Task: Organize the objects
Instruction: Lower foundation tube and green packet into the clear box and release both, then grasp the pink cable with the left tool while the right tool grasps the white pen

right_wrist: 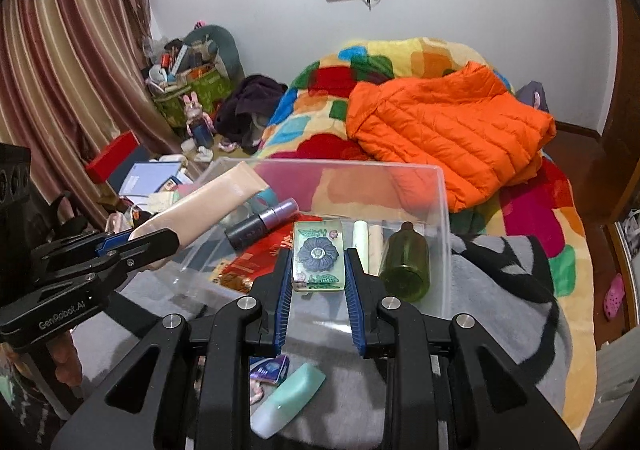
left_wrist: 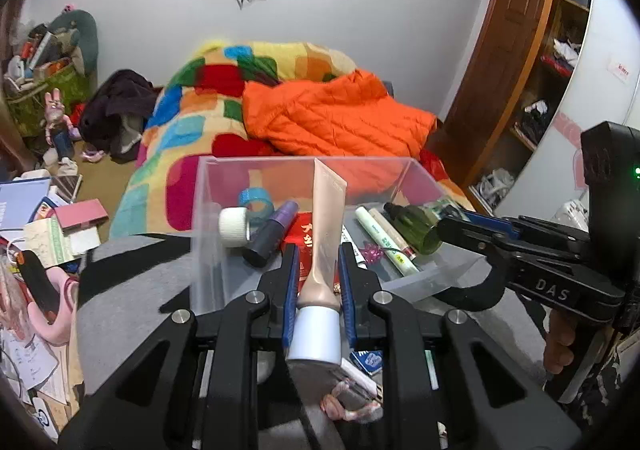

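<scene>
We list, largest first: a clear plastic bin (right_wrist: pixel 436 210) on a grey blanket (right_wrist: pixel 500 270), holding a green bottle (right_wrist: pixel 404 266), purple tube (right_wrist: pixel 260 224) and two pens (left_wrist: pixel 384 238). Our left gripper (left_wrist: pixel 318 282) is clamped on a beige cream tube (left_wrist: pixel 326 218), upright above the bin's near edge. Our right gripper (right_wrist: pixel 318 282) grips a flowered rectangular case (right_wrist: pixel 318 256) over the bin.

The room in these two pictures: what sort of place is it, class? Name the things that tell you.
Most likely a lived-in bedroom: a bed under a patchwork blanket with an orange puffer jacket thrown on it, long curtains at one side, and a wooden wardrobe with clothes on its shelves.
</scene>
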Demonstrator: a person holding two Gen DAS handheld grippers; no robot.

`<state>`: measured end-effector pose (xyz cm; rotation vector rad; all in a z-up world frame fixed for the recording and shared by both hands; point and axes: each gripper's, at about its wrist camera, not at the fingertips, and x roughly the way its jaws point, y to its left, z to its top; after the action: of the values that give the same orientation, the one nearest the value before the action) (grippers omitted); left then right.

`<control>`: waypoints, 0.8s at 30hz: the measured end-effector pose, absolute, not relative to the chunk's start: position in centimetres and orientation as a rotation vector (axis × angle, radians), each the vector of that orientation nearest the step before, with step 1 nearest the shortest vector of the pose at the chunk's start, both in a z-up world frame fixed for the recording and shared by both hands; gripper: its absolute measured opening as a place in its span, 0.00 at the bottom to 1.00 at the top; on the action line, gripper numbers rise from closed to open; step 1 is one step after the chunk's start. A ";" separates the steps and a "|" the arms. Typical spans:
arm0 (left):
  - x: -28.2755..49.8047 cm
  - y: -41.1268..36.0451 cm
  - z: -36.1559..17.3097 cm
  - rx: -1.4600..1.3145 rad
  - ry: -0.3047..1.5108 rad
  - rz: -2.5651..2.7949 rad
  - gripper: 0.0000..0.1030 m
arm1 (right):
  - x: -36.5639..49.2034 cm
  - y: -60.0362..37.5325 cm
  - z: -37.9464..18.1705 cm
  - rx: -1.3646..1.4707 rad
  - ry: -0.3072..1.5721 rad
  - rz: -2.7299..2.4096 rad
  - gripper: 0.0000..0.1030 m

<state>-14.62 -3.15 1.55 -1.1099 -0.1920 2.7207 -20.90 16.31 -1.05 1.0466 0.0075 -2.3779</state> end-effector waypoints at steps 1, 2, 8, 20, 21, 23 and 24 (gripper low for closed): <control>-15.0 -3.1 1.3 -1.121 -0.183 2.716 0.18 | -21.4 16.2 -1.3 1.060 0.008 -2.370 0.22; -15.4 -2.9 1.1 -1.133 -0.169 2.710 0.18 | -21.8 16.1 -1.7 1.075 0.007 -2.360 0.22; -17.9 -2.0 0.2 -1.204 -0.110 2.661 0.18 | -23.7 15.2 -3.2 1.146 0.033 -2.329 0.22; -20.1 -1.2 -0.8 -1.276 -0.058 2.642 0.18 | -24.3 14.3 -4.7 1.196 0.116 -2.312 0.22; -20.0 -1.2 -0.8 -1.277 -0.058 2.641 0.18 | -24.3 14.3 -4.7 1.196 0.115 -2.312 0.22; -19.9 -1.3 -0.6 -1.276 -0.057 2.642 0.18 | -24.3 14.3 -4.6 1.206 0.105 -2.294 0.22; -19.7 -1.3 -0.5 -1.273 -0.054 2.646 0.18 | -24.4 14.4 -4.6 1.211 0.096 -2.283 0.22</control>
<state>-19.68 -1.27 -0.52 -1.2734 -0.0538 2.6462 -24.35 14.43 -4.56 1.2113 0.0964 -2.2834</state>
